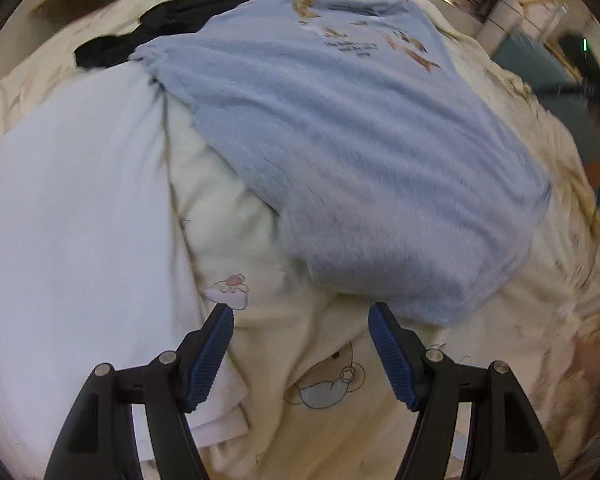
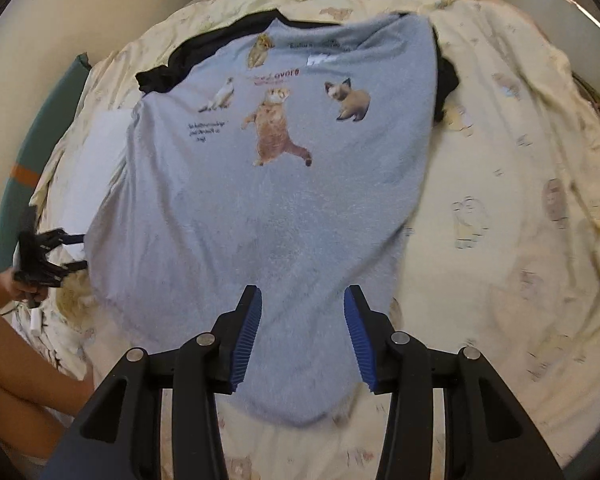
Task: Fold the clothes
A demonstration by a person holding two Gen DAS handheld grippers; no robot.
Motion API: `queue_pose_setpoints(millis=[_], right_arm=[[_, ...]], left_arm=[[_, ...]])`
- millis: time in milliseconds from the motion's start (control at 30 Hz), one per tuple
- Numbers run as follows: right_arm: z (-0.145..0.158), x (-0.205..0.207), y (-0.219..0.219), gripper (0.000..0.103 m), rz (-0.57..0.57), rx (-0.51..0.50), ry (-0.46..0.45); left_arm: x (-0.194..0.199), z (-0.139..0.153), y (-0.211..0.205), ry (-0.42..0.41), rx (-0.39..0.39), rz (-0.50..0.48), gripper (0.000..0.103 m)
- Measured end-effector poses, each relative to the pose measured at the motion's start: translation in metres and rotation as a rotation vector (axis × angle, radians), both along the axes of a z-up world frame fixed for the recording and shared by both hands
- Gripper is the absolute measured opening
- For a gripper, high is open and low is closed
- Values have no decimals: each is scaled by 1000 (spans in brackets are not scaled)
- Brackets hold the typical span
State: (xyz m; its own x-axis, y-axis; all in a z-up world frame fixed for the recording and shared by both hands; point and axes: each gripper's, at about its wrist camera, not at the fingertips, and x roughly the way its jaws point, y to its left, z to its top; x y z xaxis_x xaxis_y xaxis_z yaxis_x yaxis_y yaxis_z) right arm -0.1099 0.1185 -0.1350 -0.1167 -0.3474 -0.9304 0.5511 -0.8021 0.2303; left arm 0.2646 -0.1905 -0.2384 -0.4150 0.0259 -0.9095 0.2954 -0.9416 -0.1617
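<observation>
A light blue fuzzy shirt (image 1: pixel 340 152) printed with cats lies spread front-up on the bed (image 2: pixel 260 208). My left gripper (image 1: pixel 300 312) hangs open over the cream sheet, its right pad just beside the shirt's near corner, with nothing between its fingers. In the right wrist view that left gripper (image 2: pixel 82 252) shows at the shirt's left edge, held by a hand (image 2: pixel 24 288). My right gripper (image 2: pixel 302 292) stands open above the shirt's near hem. The fabric lies under the gap, and the pads do not press on it.
A white garment (image 1: pixel 72 208) lies left of the shirt (image 2: pixel 96 160). A black garment (image 1: pixel 180 20) peeks out beyond the collar (image 2: pixel 188 56). The cream cartoon-print sheet (image 2: pixel 500 200) covers the bed. A bare arm (image 2: pixel 12 360) is at lower left, beside the green bed edge (image 2: pixel 20 152).
</observation>
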Motion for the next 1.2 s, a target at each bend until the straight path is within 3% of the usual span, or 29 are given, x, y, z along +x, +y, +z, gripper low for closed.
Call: queue_pose_setpoints(millis=[100, 133, 167, 267, 400, 467, 567, 633, 733, 833, 900, 1067, 1200], right_arm=[[39, 5, 1, 48, -14, 14, 39], [55, 9, 1, 48, -23, 10, 53], [71, 13, 0, 48, -33, -1, 63], [112, 31, -5, 48, -47, -57, 108], [161, 56, -13, 51, -53, -135, 176], [172, 64, -18, 52, -26, -141, 224], [177, 63, -19, 54, -38, -120, 265], [174, 59, -19, 54, -52, -136, 244], [167, 58, -22, 54, -48, -141, 218], [158, 63, -28, 54, -12, -101, 209], [152, 66, -31, 54, 10, -75, 212], [138, 70, -30, 54, 33, -28, 195], [124, 69, -29, 54, 44, 6, 167]], left_arm=[[-21, 8, 8, 119, -90, -15, 59], [-28, 8, 10, 112, -115, -32, 22], [-34, 10, 10, 105, -83, -44, 4], [-43, 25, 3, 111, 42, -58, 4], [-24, 89, -20, 273, 187, 40, 4], [-6, 118, -29, 343, 242, 93, 4], [26, 132, -45, 369, 311, 206, 4], [43, 117, -57, 305, 302, 309, 4], [80, 62, -76, 118, 345, 481, 4], [100, 25, -75, 26, 333, 510, 5], [112, 12, -63, 0, 318, 511, 8], [134, 12, -46, 1, 294, 523, 44], [125, 11, -37, 18, 212, 456, 44]])
